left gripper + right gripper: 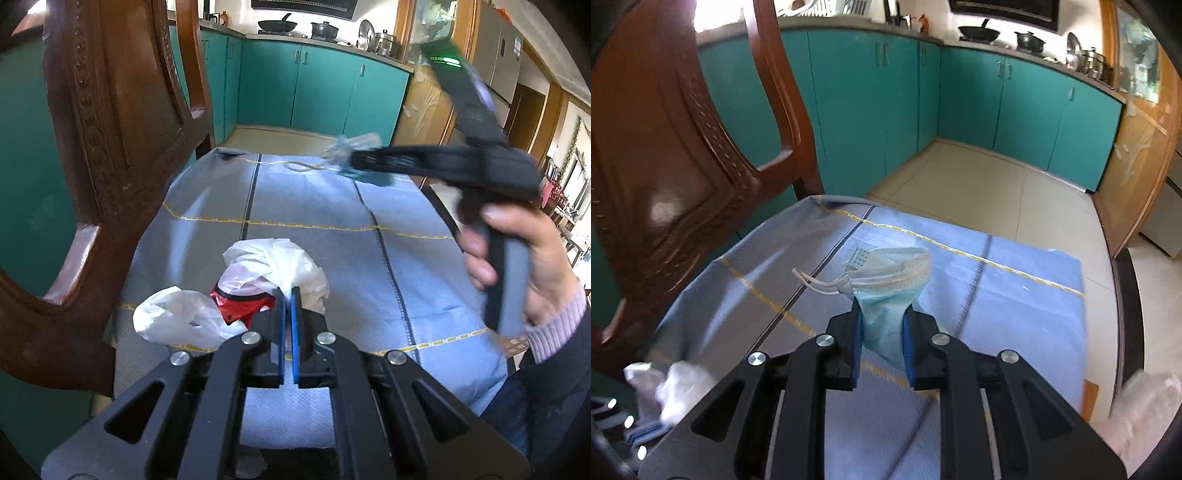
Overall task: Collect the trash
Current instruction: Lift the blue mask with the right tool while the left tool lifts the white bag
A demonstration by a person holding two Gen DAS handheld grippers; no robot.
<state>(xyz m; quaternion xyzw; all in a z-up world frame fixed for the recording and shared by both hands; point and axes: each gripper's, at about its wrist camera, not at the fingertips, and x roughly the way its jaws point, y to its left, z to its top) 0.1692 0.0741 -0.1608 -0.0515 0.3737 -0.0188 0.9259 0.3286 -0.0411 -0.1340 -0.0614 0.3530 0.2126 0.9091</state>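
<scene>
Blue cloth: we are working over a counter [314, 206] covered in pale blue cloth with yellow stitched lines and dark seams.
Left gripper [290, 295]: we are keeping its blue pads nearly together, pinching the white plastic bag [273, 264]; a red wrapper [240, 304] is showing through the bag's folds.
Bag position: it is resting on the near part of the counter, close to the left edge and the wooden chair [110, 147].
Right gripper [881, 310]: we are holding it part-way closed on a crumpled blue face mask [890, 280], whose white ear loop [816, 282] is trailing off to the left.
Mask position: in the left view it is hanging off the counter, lifted above the far end; in the right view we cannot tell whether its lower fold is brushing the cloth.
Step in hand: we are judging that the mask is picked up and is being carried toward the bag, so collecting is under way, not finished.
Next move: we are expecting to need the bag's mouth opened or lifted, then the mask brought over it and released.
Edges: the chair back is crowding the left side, near the bag.
Open room: the middle and right of the cloth are lying free between the two grippers, giving a clear path.
</scene>
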